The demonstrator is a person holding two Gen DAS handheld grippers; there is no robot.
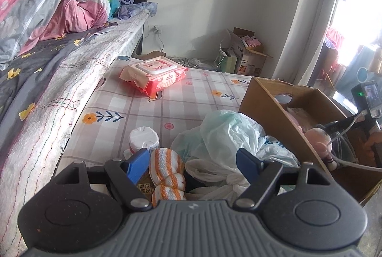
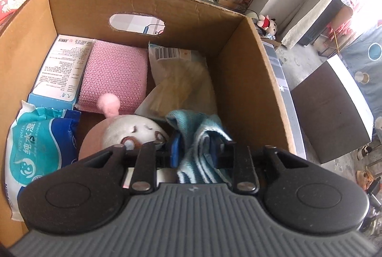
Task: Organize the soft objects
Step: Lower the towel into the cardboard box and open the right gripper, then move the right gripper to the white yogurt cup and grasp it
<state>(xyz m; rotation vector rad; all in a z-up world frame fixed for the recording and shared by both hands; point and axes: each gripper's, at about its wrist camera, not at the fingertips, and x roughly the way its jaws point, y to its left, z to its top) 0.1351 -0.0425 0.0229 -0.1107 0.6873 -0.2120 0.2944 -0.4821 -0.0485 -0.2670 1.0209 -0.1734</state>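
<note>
My left gripper (image 1: 193, 162) is open above a knotted orange-and-white striped cloth (image 1: 167, 175) and a pile of plastic bags (image 1: 226, 137) on the checked table. My right gripper (image 2: 197, 148) is shut on a blue-and-white striped cloth (image 2: 203, 154) and holds it inside the cardboard box (image 2: 250, 80). The box holds a pink plush doll (image 2: 131, 133), a pink sponge (image 2: 114, 80), a wet-wipe pack (image 2: 40, 149), a white-blue carton (image 2: 59, 68) and a clear packet (image 2: 181, 78). In the left wrist view the box (image 1: 269, 113) stands at the right with the right gripper over it.
A red wet-wipe pack (image 1: 155, 76) lies further back on the table. A white bottle (image 1: 144, 138) stands near my left fingers. The bed (image 1: 59, 70) with crumpled bedding borders the table's left. Open cartons (image 1: 248, 54) sit on the floor by the wall.
</note>
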